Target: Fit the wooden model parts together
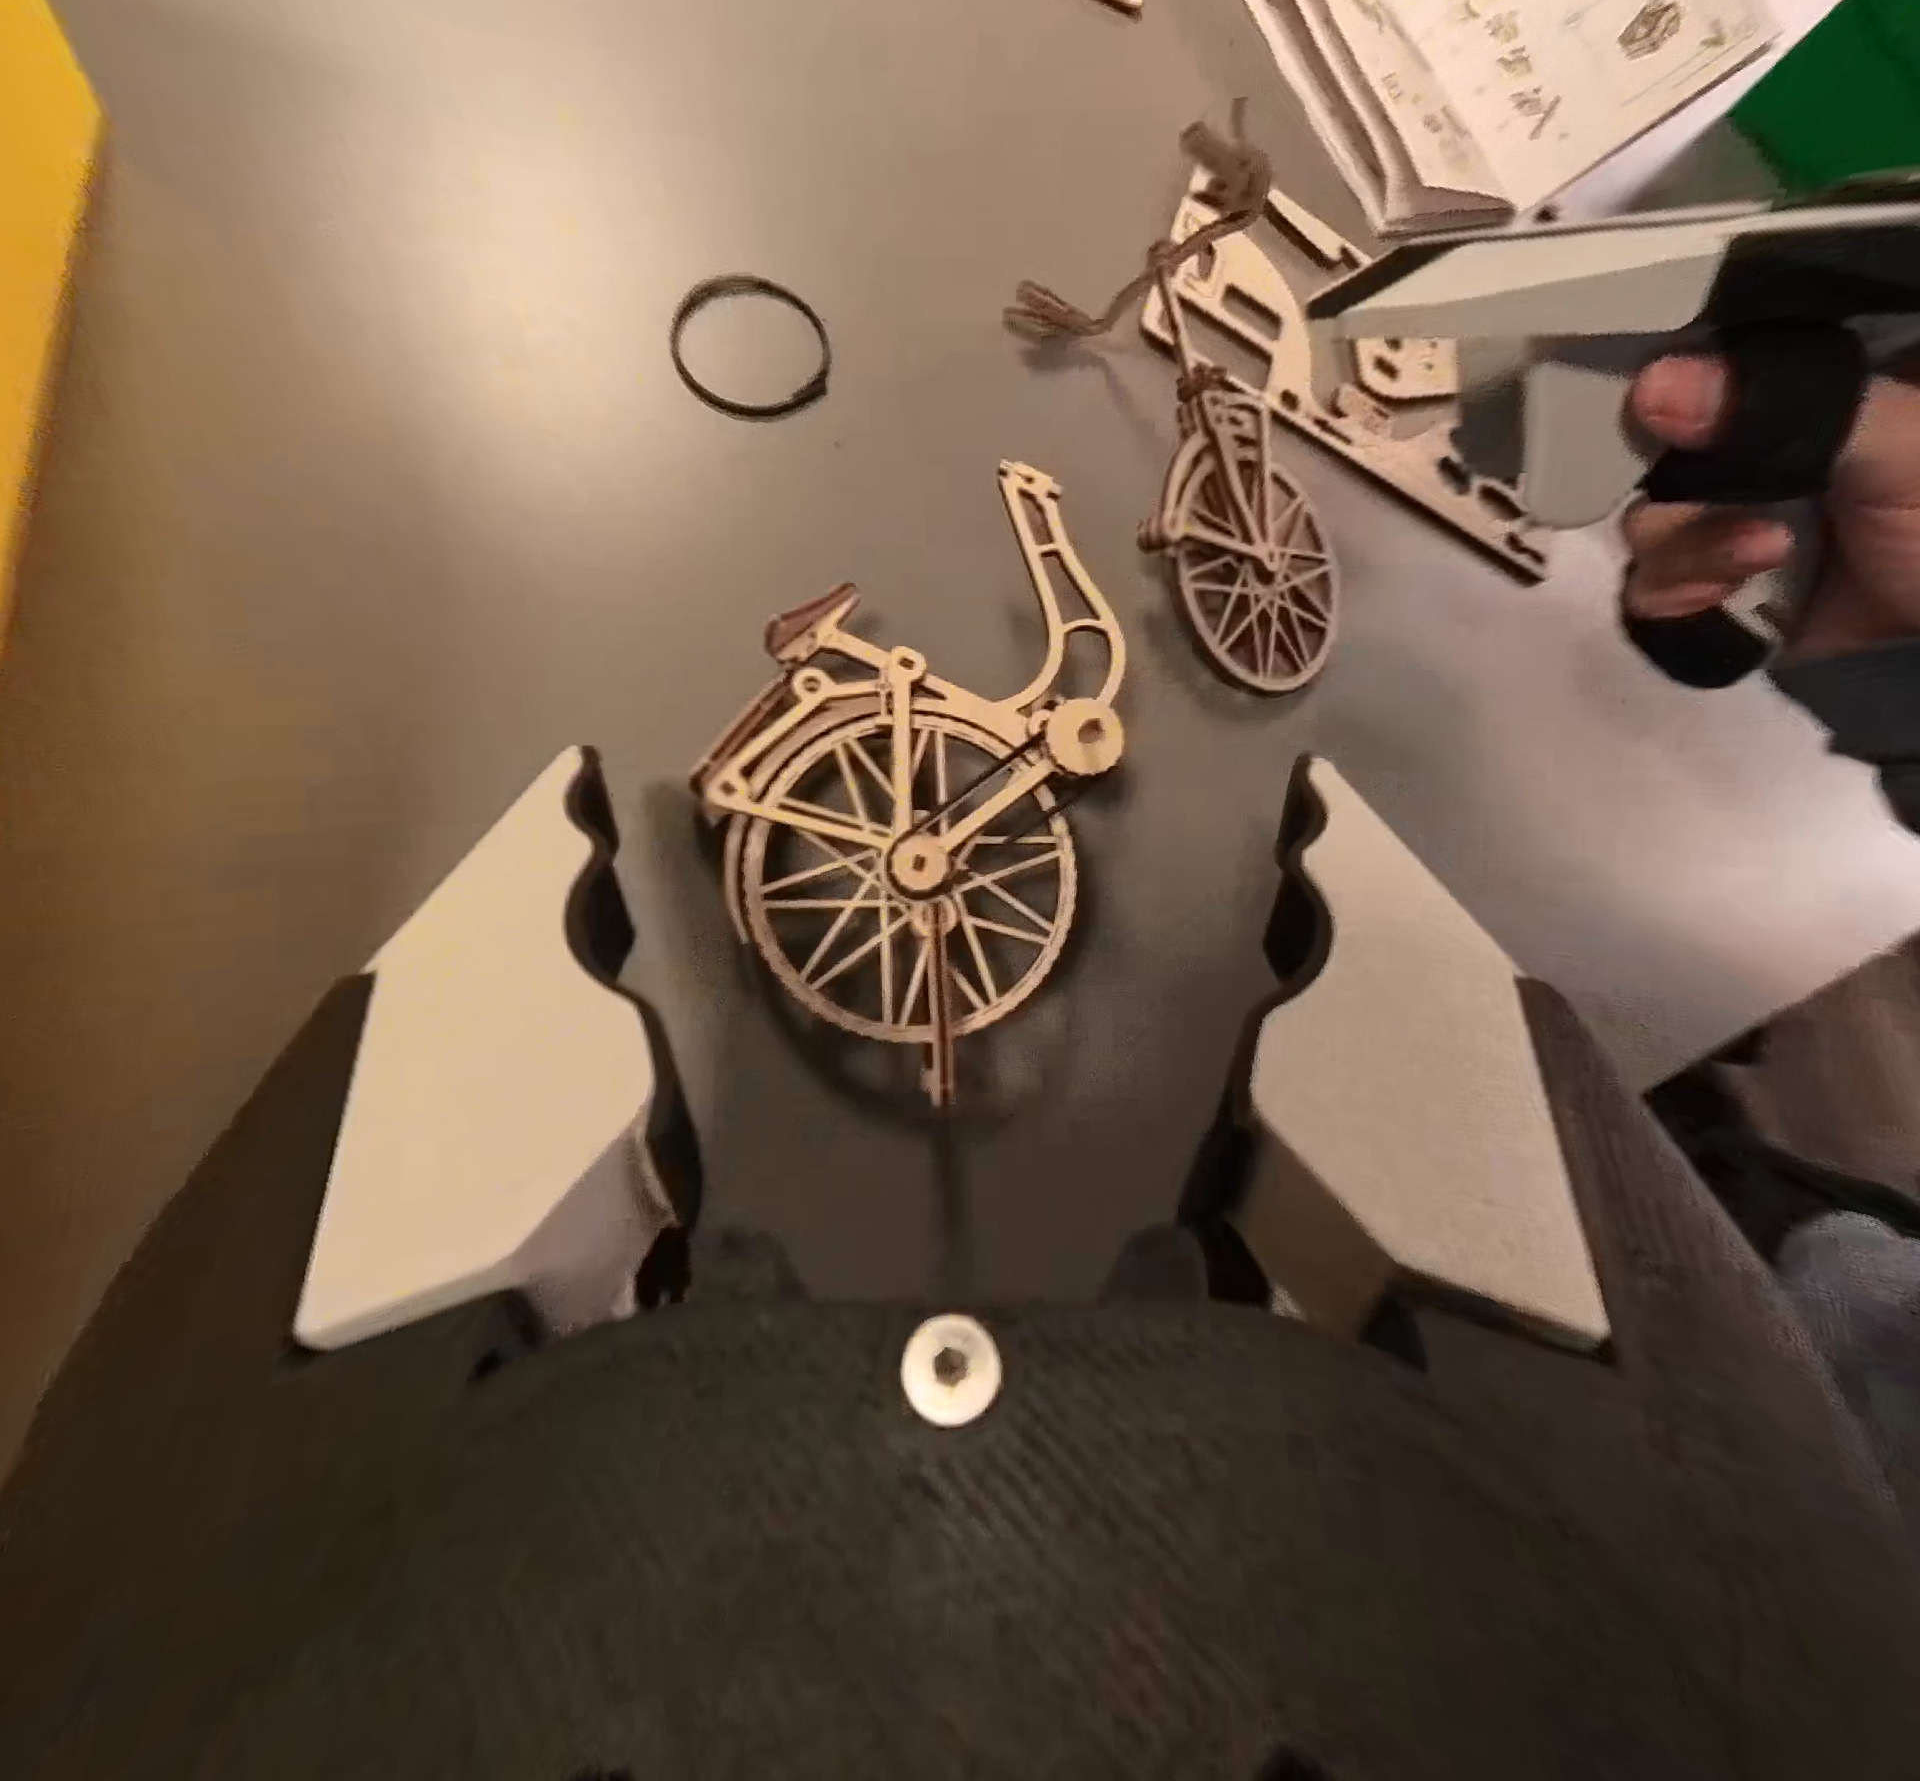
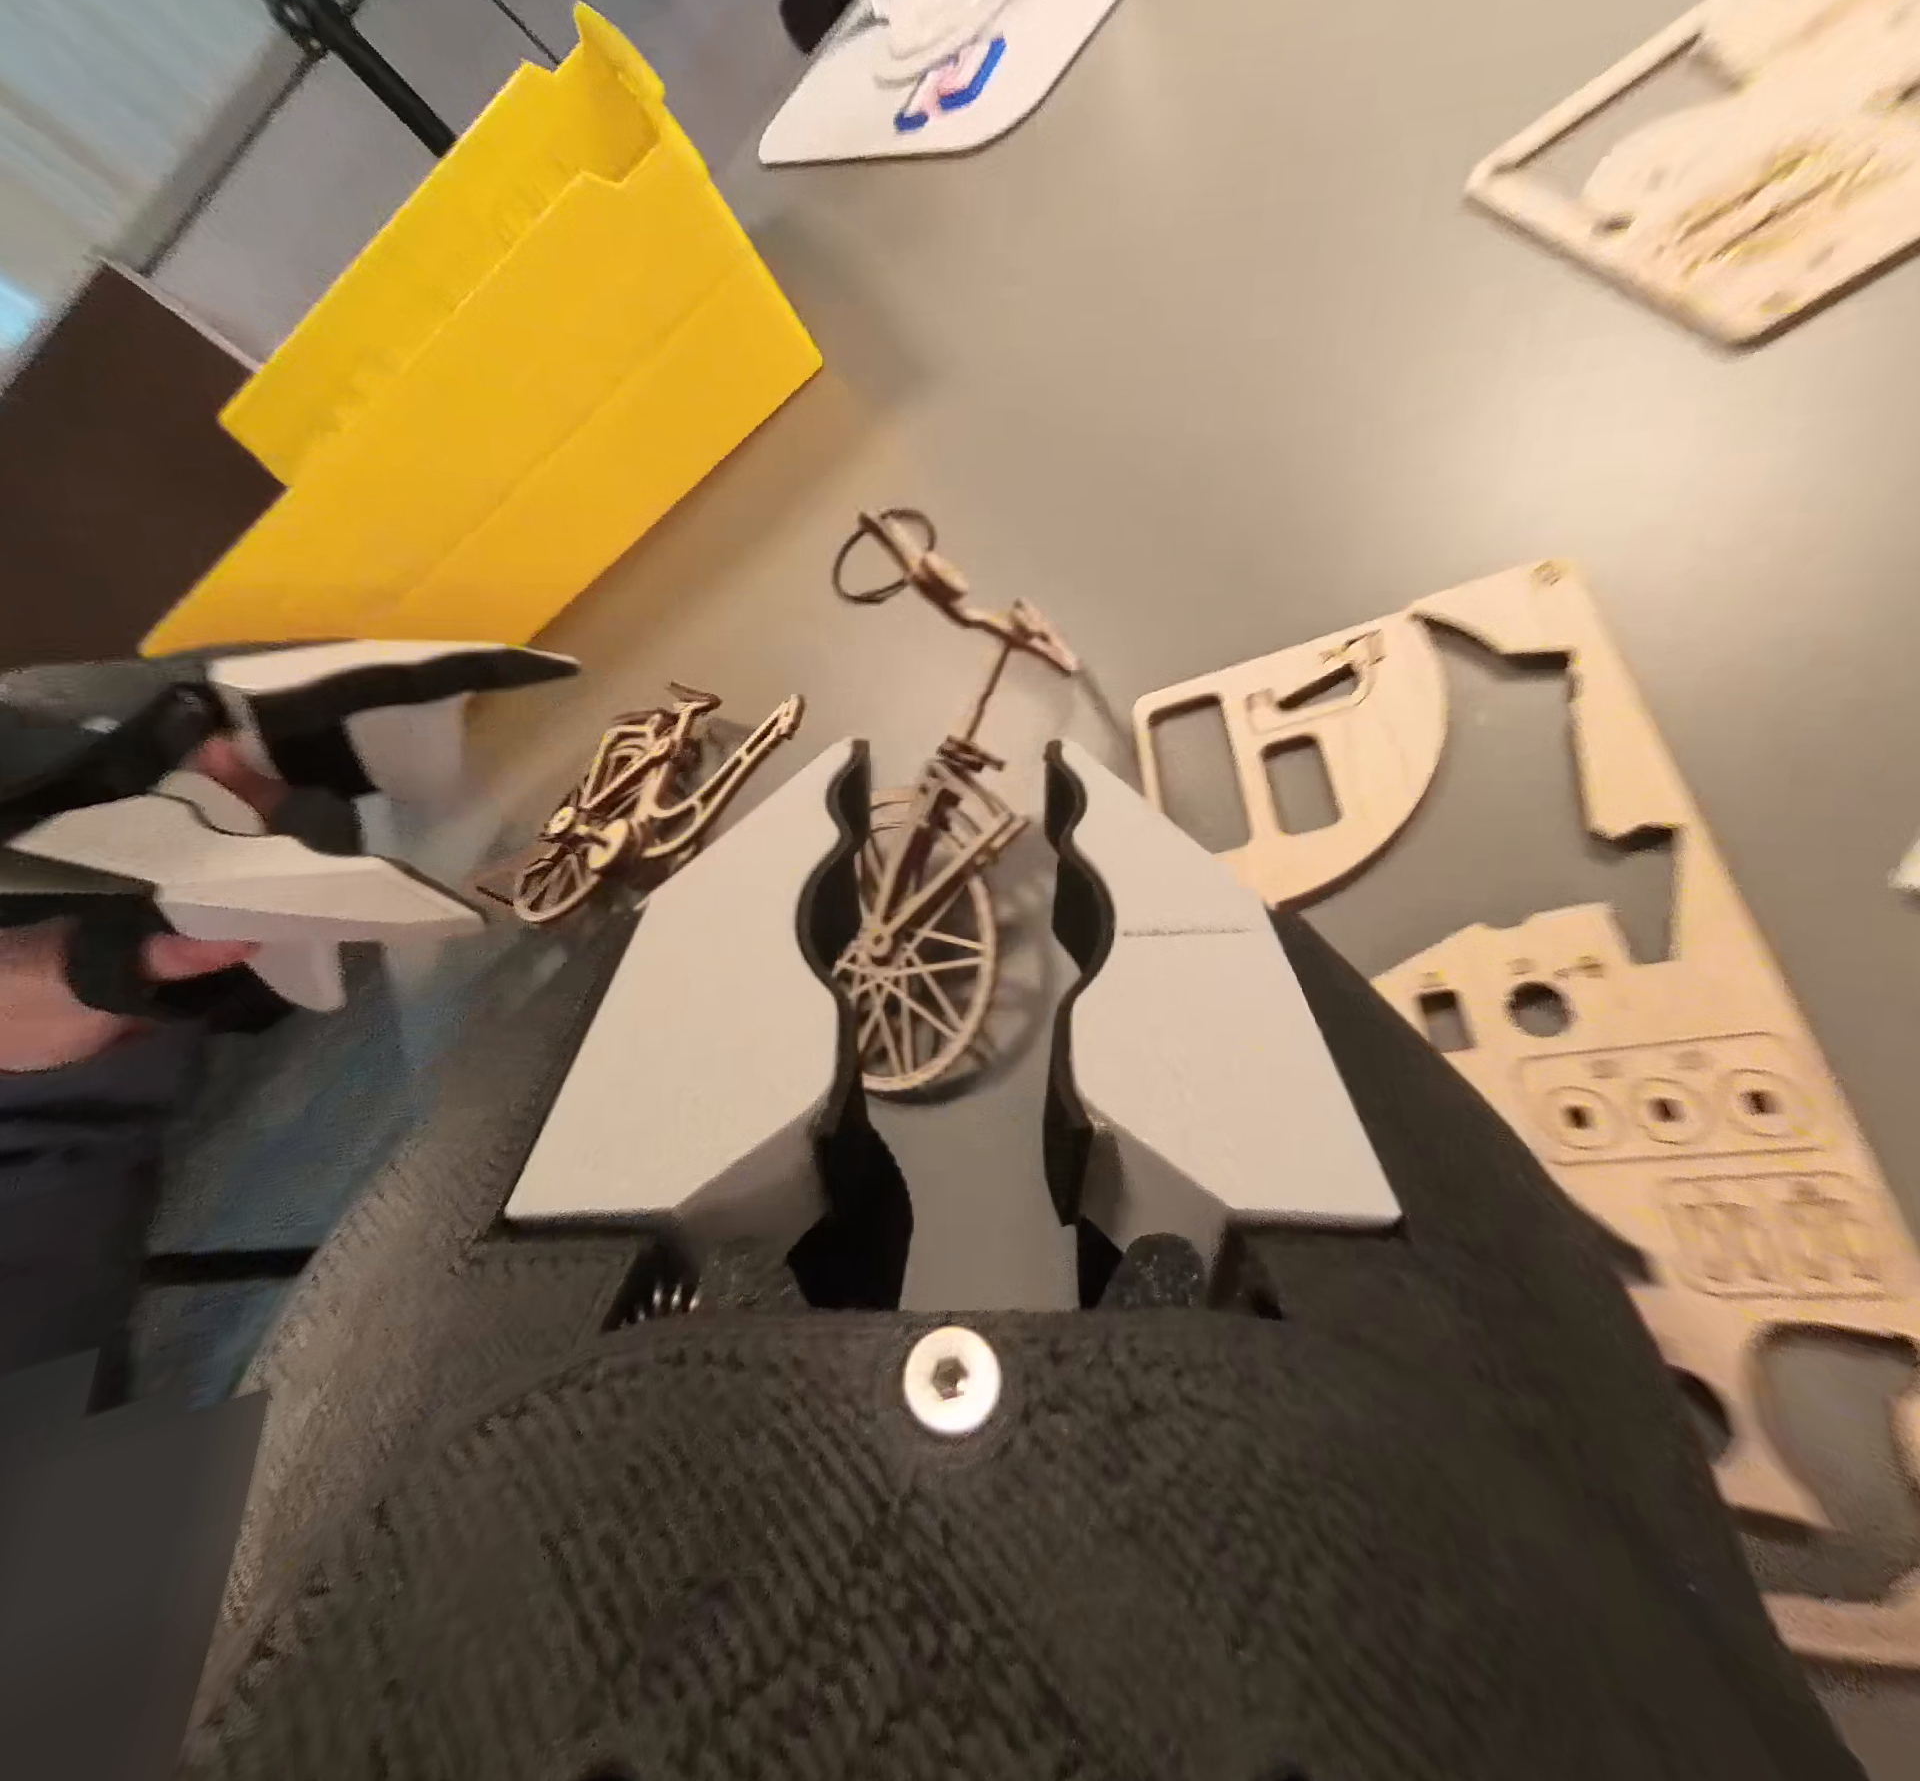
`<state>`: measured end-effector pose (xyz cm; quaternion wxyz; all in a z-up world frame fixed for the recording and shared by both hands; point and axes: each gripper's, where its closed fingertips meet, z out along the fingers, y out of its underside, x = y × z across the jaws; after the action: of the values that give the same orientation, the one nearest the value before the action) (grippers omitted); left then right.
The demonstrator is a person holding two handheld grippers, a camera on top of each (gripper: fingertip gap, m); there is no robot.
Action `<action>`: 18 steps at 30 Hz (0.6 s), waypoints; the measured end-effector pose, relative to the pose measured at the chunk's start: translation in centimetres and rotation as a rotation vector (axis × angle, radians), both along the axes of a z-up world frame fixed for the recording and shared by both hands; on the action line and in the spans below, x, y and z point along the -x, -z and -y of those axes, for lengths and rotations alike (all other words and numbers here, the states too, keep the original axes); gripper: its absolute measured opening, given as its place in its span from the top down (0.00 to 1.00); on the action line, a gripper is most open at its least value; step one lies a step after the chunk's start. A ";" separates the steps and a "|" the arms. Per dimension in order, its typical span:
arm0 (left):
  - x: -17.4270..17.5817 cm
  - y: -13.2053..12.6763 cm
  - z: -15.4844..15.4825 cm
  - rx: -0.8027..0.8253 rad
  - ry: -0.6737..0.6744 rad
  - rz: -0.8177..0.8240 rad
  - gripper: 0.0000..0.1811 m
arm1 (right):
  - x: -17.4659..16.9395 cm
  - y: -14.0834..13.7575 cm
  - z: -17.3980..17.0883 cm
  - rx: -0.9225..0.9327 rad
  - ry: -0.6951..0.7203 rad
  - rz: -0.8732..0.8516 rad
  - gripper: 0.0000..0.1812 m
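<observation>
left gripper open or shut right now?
Open. In the left wrist view the left gripper has its fingers spread wide, with the rear bike half lying flat on the table between them, untouched.

Pale tan spoked wooden wheel assemblies (image 1: 904,858), black rubber ring (image 1: 750,347), bright yellow box (image 2: 499,381), grey tabletop (image 1: 416,173).
</observation>
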<state>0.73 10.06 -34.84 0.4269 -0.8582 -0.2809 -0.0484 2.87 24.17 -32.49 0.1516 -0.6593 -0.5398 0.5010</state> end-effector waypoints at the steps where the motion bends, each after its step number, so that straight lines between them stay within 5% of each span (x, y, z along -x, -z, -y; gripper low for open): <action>1: 0.2 -0.5 0.3 0.001 -0.003 -0.048 0.31 | -0.2 -0.6 -0.5 -0.058 0.006 -0.036 0.81; 7: 0.2 -8.0 1.8 -0.215 -0.084 -0.425 0.32 | -3.4 -7.9 -4.8 -0.552 0.067 -0.499 0.70; 11: -2.1 -13.3 2.5 -0.464 -0.228 -0.670 0.45 | -7.5 -11.2 -8.3 -0.883 0.172 -0.795 0.69; 14: -7.8 -12.6 -2.4 -0.602 -0.049 -0.669 0.66 | -9.4 -11.0 -10.9 -0.923 0.253 -0.847 0.70; 18: -12.0 -10.2 -10.2 -0.604 0.156 -0.572 0.69 | -10.4 -8.8 -15.1 -0.991 0.306 -0.814 0.72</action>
<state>12.75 20.26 -24.60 0.7151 -0.6920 -0.0586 0.0793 13.26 39.28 -23.69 0.6985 -0.3387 -0.5065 0.3753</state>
